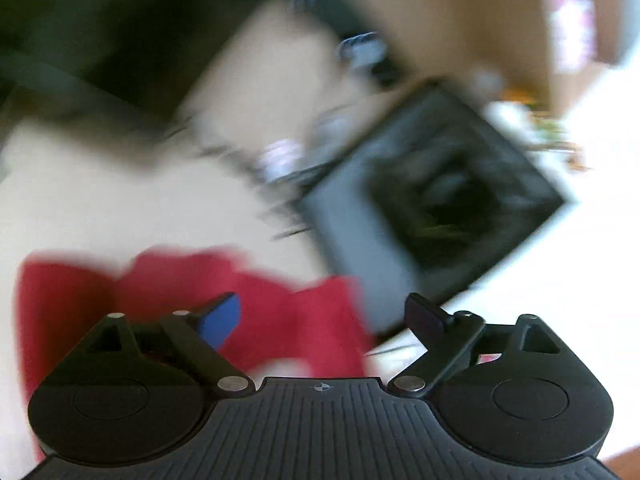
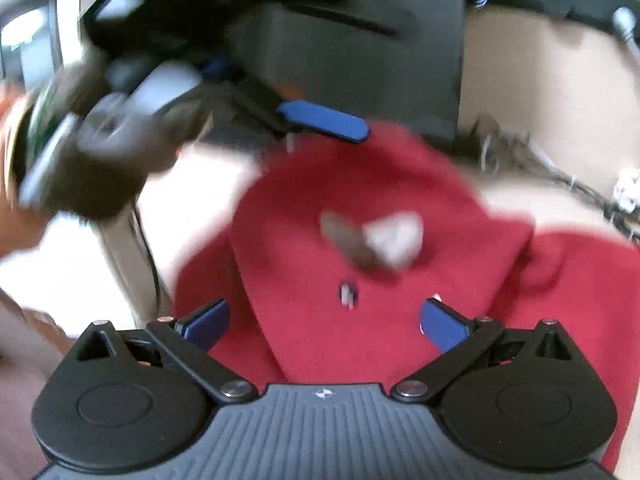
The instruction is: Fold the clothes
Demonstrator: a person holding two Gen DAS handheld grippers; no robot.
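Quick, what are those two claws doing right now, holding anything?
Left claw: open, holding nothing, above the red garment.
Right claw: open, holding nothing, over the red garment.

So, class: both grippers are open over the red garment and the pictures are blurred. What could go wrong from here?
1. Both views are smeared by motion; a grasp made now may miss the red garment.
2. The left gripper and right gripper are open and grip nothing, so the fold could slump.
3. The cables lie near the cloth and might snag.
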